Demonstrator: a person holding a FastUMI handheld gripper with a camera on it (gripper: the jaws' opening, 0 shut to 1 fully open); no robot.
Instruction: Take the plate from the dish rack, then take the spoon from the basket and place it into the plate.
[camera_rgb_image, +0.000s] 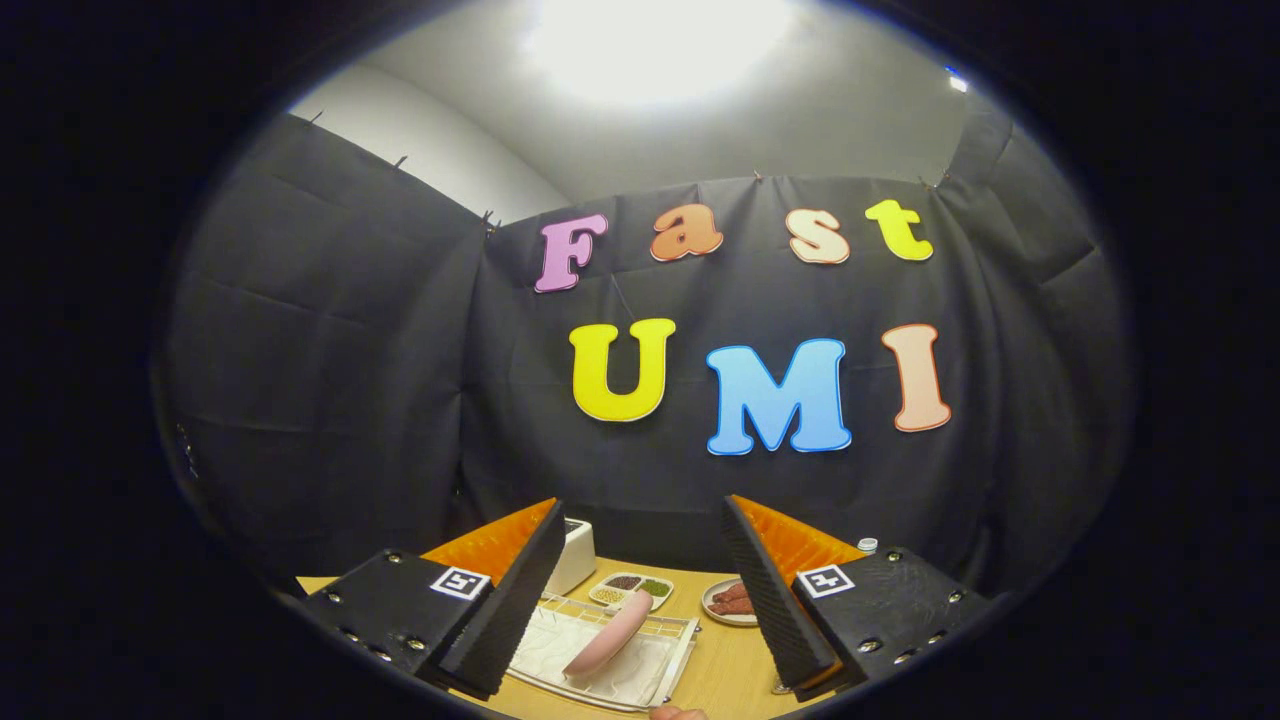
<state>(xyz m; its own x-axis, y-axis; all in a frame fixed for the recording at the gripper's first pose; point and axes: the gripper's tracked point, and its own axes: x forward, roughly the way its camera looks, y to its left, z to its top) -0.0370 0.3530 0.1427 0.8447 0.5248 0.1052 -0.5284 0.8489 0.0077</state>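
While claw (640, 590) gapes, pink plate (610, 635) stands edge-on in rack (668, 655).

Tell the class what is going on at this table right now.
A person holds a two-finger gripper above a wooden table; its fingers are open and hold nothing. Between and just ahead of them, a pink round plate stands on edge in a white wire dish rack, not yet taken. Beyond the rack sit a small divided tray of grains, a small plate of reddish food and a white box.
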